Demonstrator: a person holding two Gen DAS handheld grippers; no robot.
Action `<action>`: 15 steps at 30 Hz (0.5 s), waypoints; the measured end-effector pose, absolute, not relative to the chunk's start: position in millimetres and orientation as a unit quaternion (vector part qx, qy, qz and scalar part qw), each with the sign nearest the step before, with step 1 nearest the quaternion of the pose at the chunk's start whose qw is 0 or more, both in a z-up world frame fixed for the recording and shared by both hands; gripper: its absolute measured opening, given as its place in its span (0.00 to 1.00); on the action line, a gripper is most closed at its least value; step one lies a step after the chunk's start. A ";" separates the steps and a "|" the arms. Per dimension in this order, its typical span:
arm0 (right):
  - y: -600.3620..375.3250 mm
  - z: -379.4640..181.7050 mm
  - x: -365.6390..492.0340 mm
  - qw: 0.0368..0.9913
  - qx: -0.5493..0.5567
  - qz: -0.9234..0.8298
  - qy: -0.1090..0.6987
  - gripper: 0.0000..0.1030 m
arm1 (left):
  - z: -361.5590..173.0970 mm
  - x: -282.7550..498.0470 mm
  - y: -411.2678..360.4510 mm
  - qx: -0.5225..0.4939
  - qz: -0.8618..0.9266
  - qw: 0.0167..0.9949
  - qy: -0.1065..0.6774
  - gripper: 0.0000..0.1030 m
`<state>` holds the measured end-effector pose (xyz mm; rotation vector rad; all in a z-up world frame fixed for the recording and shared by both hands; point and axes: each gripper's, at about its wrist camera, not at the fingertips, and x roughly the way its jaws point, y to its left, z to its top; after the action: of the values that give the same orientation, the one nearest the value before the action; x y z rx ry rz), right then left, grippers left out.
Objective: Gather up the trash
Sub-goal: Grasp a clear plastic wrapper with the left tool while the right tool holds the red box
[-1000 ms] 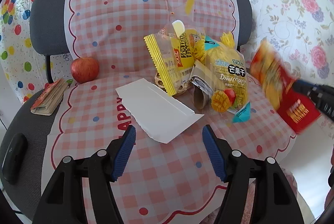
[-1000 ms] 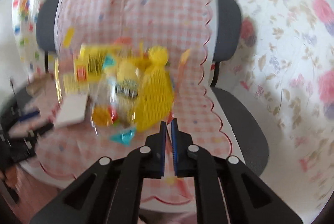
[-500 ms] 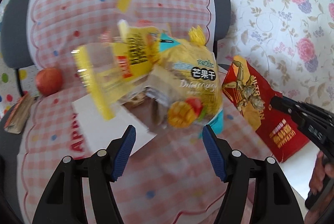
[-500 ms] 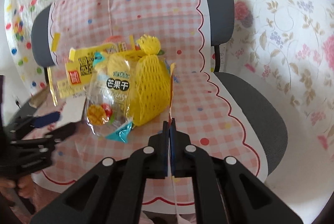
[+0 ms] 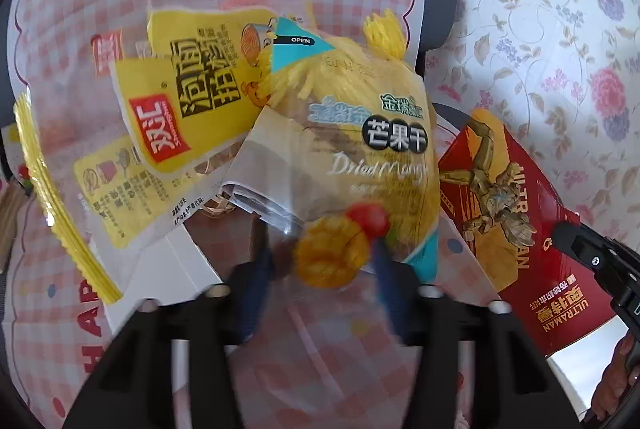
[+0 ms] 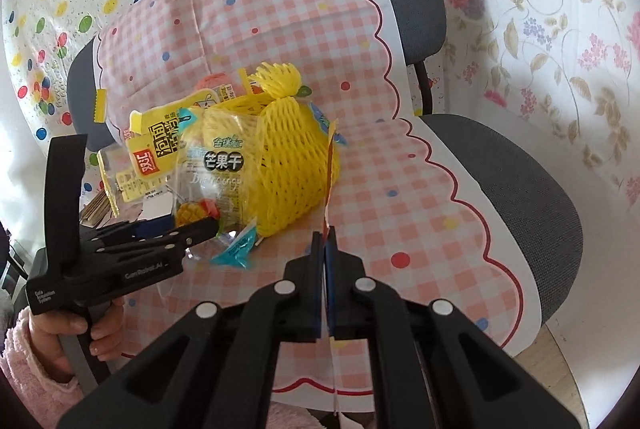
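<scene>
The right gripper (image 6: 325,241) is clamped on a red wrapper (image 5: 516,213) while the left gripper's (image 5: 320,261) jaws close around the dried mango bag (image 5: 360,149), leaving the noodle packet (image 5: 188,101) and yellow foam net (image 6: 288,165) heaped mid-seat on the chair (image 6: 520,189), uncollected.

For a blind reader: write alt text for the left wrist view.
The left tongs are closing around the bottom edge of a dried mango bag lying on a pink checked cloth. A red packet hangs in the right tongs.
</scene>
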<state>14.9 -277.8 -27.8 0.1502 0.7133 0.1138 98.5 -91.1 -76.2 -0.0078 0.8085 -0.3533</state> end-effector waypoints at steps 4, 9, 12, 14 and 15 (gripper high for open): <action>-277.4 -28.3 9.9 0.934 0.072 0.053 0.345 0.02 | -65.8 78.0 -93.3 0.002 -0.178 0.911 0.372 0.24; -276.9 -24.7 3.7 0.939 0.068 0.045 0.334 0.02 | -47.0 51.0 -82.5 -0.013 -0.213 0.916 0.340 0.13; -277.3 -17.8 -1.0 0.945 0.061 0.032 0.319 0.02 | -28.0 34.5 -70.9 -0.031 -0.229 0.922 0.311 0.11; -278.7 -12.8 -3.2 0.949 0.062 0.027 0.310 0.02 | -11.9 21.9 -60.2 -0.042 -0.236 0.928 0.284 0.10; -279.1 -9.8 -5.1 0.950 0.061 0.024 0.304 0.02 | -4.7 16.5 -57.8 -0.043 -0.237 0.932 0.271 0.10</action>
<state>-5.1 -279.1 -9.8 0.1242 0.6187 0.0482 16.5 -57.8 -4.7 -0.0878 0.5556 -0.4853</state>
